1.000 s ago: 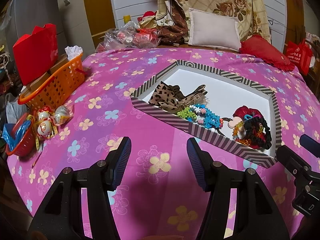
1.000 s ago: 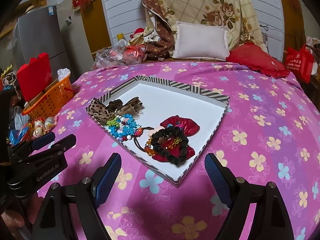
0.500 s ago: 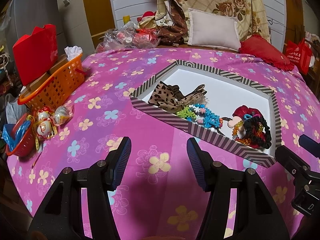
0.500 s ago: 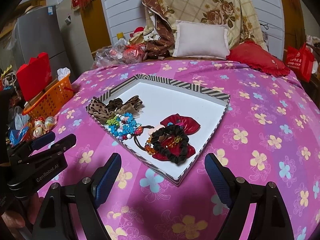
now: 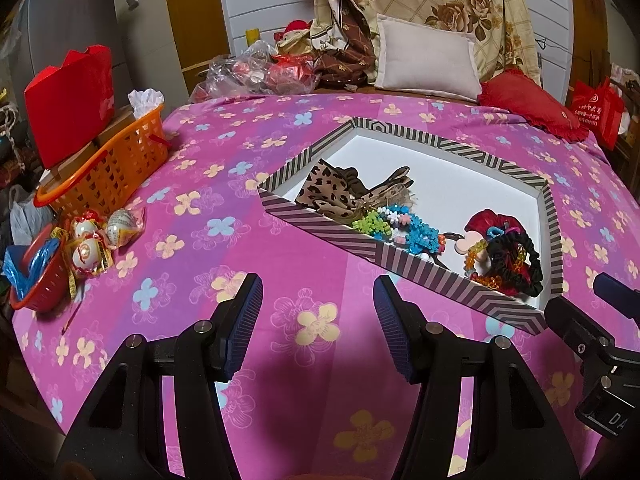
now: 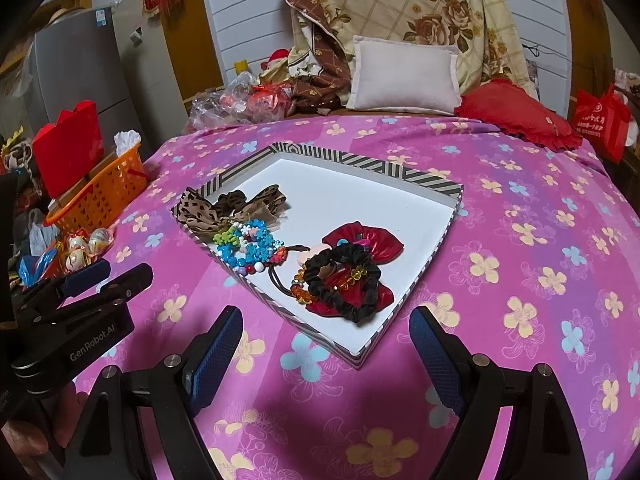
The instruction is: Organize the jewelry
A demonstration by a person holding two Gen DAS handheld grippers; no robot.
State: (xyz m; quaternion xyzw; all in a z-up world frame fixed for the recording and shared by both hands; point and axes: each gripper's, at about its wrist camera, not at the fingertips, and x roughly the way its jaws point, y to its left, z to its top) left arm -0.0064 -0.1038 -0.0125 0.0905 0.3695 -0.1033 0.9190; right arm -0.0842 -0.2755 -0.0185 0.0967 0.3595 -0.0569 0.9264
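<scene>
A striped-rim white tray (image 6: 404,178) lies on the pink flowered bedspread; it also shows in the left wrist view (image 5: 440,144). In it lie a leopard-print bow (image 6: 208,212), a blue and green bead bracelet (image 6: 248,246), a black scrunchie (image 6: 340,284) with orange beads on a red bow (image 6: 360,240). The same items show in the left wrist view: bow (image 5: 332,192), beads (image 5: 396,228), scrunchie (image 5: 516,264). My left gripper (image 5: 318,320) is open and empty, short of the tray's near left side. My right gripper (image 6: 326,354) is open and empty at the tray's near corner.
An orange basket (image 5: 108,164) with boxes and a red bag (image 5: 72,100) stands at the bed's left edge, with wrapped ornaments (image 5: 100,236) and a red bowl (image 5: 36,276) nearby. Pillows (image 5: 428,60), a red cushion (image 5: 528,104) and plastic bags (image 5: 256,72) line the headboard.
The right gripper has drifted slightly; the tray sits a little lower in its view. The left gripper holds still. Nothing in the tray has moved.
</scene>
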